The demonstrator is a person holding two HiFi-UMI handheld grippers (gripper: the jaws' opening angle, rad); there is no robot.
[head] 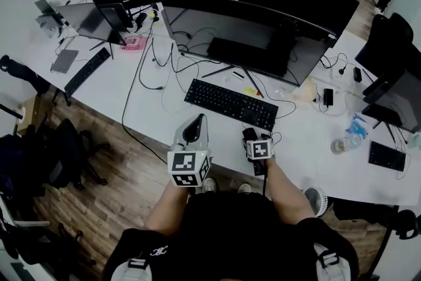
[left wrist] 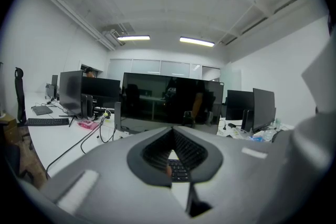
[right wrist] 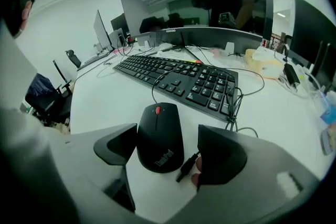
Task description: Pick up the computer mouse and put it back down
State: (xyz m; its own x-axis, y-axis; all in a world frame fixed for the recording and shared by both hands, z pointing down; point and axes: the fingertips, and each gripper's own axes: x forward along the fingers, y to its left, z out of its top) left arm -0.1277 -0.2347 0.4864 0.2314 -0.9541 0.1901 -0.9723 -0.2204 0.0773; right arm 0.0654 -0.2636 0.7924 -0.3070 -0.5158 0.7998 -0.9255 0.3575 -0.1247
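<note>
**Black mouse on the desk, right jaws wide around it**

Watching from my end, the mouse [right wrist: 160,136] lies flat on the white desk [right wrist: 105,97], just in front of the keyboard [right wrist: 178,78] and close to the desk's near edge. Its red wheel [right wrist: 158,110] points toward the keys, and a thin cord [right wrist: 152,92] curls off its nose in the same direction.

My right gripper [right wrist: 165,144] is low over the desk with its jaws spread wide, one on each side of the mouse. The left-hand pad sits tight beside the mouse's flank, and I cannot tell whether it touches. The right-hand pad stands clearly apart from it. In that gap a small black plug [right wrist: 185,168] lies on the desk, angled toward the mouse's rear. Nothing is clamped: the mouse rests on the desk.

My left gripper [left wrist: 172,139] is closed and empty, its jaws brought together at the tips. It is raised and aimed level across the desk at the dark curved monitor [left wrist: 170,102]. A small opening behind the tips shows a few keyboard keys beyond.

In the head view the two grippers sit side by side at the near edge of the desk, the left one in front of the keyboard's left end.
</note>
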